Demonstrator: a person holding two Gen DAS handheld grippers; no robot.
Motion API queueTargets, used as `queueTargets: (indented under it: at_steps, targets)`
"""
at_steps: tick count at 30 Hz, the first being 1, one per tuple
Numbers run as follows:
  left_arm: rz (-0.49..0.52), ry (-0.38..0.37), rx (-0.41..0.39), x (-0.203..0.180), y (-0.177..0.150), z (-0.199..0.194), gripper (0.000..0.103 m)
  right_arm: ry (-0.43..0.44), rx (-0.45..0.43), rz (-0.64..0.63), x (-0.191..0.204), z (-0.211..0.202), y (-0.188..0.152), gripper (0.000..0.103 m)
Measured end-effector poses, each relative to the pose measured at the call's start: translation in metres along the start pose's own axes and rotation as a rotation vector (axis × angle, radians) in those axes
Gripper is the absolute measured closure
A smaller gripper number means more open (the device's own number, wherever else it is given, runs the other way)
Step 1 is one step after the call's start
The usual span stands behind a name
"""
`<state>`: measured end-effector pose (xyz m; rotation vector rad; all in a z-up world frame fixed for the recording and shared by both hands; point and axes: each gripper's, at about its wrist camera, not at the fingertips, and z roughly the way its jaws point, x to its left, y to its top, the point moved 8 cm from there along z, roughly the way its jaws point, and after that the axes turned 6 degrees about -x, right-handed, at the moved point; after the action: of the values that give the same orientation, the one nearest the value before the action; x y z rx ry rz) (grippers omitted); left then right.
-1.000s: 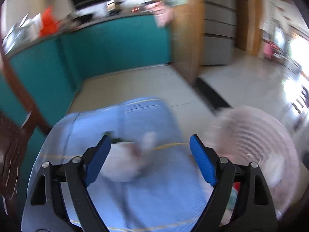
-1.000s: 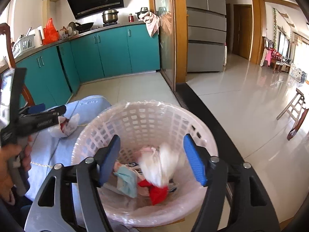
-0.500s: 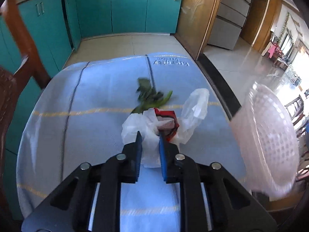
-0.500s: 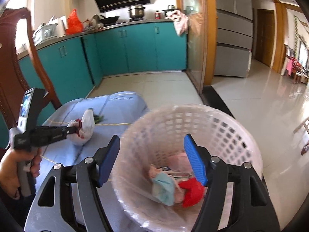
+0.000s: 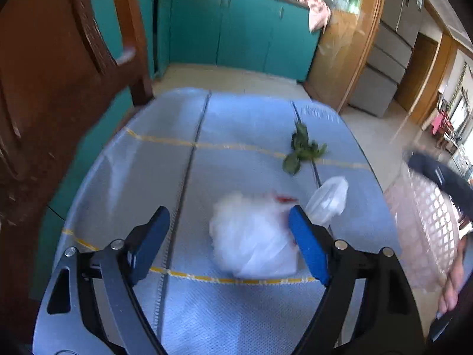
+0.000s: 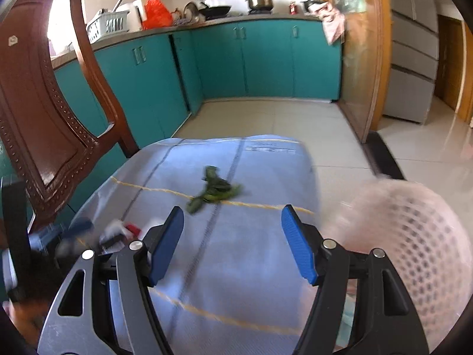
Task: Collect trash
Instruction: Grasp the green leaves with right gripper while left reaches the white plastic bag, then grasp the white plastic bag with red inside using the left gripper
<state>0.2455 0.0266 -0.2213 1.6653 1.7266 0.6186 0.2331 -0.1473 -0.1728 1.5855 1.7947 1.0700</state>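
A white plastic bag (image 5: 254,236) with something red inside lies on the blue-covered table (image 5: 236,124), between the open jaws of my left gripper (image 5: 229,233), nearer the right finger. It shows blurred at the left of the right wrist view (image 6: 118,232). Green vegetable scraps (image 5: 303,151) lie farther back on the table, also seen in the right wrist view (image 6: 214,192). My right gripper (image 6: 232,241) is open and empty above the table, short of the scraps. The pink basket (image 6: 414,254) stands off the table's right edge and shows in the left wrist view (image 5: 422,230).
A carved wooden chair (image 6: 38,112) stands at the table's left side (image 5: 59,88). Teal cabinets (image 6: 236,62) run along the back wall. A wooden door frame (image 6: 360,59) and tiled floor (image 6: 414,148) lie to the right.
My left gripper has opened and the white bag now lies loose on the table between its jaws. My right gripper has swung left from over the basket to over the table.
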Motion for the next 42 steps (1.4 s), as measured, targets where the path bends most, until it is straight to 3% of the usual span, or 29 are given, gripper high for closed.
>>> queueTargets:
  at_steps: [3, 6, 11, 16, 18, 21, 27, 31, 37, 42]
  targets:
    - [0.030, -0.014, 0.019, -0.008, -0.006, 0.006, 0.021, 0.010, 0.045, -0.013, 0.024, 0.046, 0.007, 0.035]
    - [0.068, 0.003, 0.028, -0.013, -0.008, 0.007, 0.021, -0.052, 0.111, -0.056, 0.039, 0.102, 0.008, 0.035]
    - [0.029, 0.007, 0.021, -0.004, -0.005, 0.005, 0.021, -0.100, 0.191, -0.083, 0.046, 0.141, 0.002, 0.036]
    - [0.025, 0.011, -0.010, -0.003, 0.000, -0.003, 0.021, -0.120, 0.228, -0.114, 0.043, 0.150, -0.011, 0.065]
    - [0.032, 0.011, -0.021, -0.006, 0.001, -0.005, 0.021, -0.130, 0.228, -0.132, 0.041, 0.149, -0.014, 0.083]
    - [0.033, 0.013, -0.027, -0.006, 0.001, -0.006, 0.021, -0.109, 0.221, -0.111, 0.037, 0.137, -0.016, 0.091]
    - [0.008, 0.030, -0.032, 0.000, 0.003, -0.007, 0.021, -0.083, 0.147, -0.070, 0.022, 0.071, -0.014, 0.092]
    - [-0.004, 0.048, -0.049, 0.006, 0.006, -0.008, 0.021, -0.038, 0.173, -0.108, 0.022, 0.030, -0.035, 0.092]
    - [0.027, 0.065, -0.087, -0.001, 0.009, -0.015, 0.021, -0.025, 0.236, -0.181, 0.023, 0.000, -0.067, 0.091]
    - [0.066, 0.097, -0.135, -0.007, 0.014, -0.022, 0.021, -0.030, 0.221, -0.157, 0.020, -0.012, -0.070, 0.082]
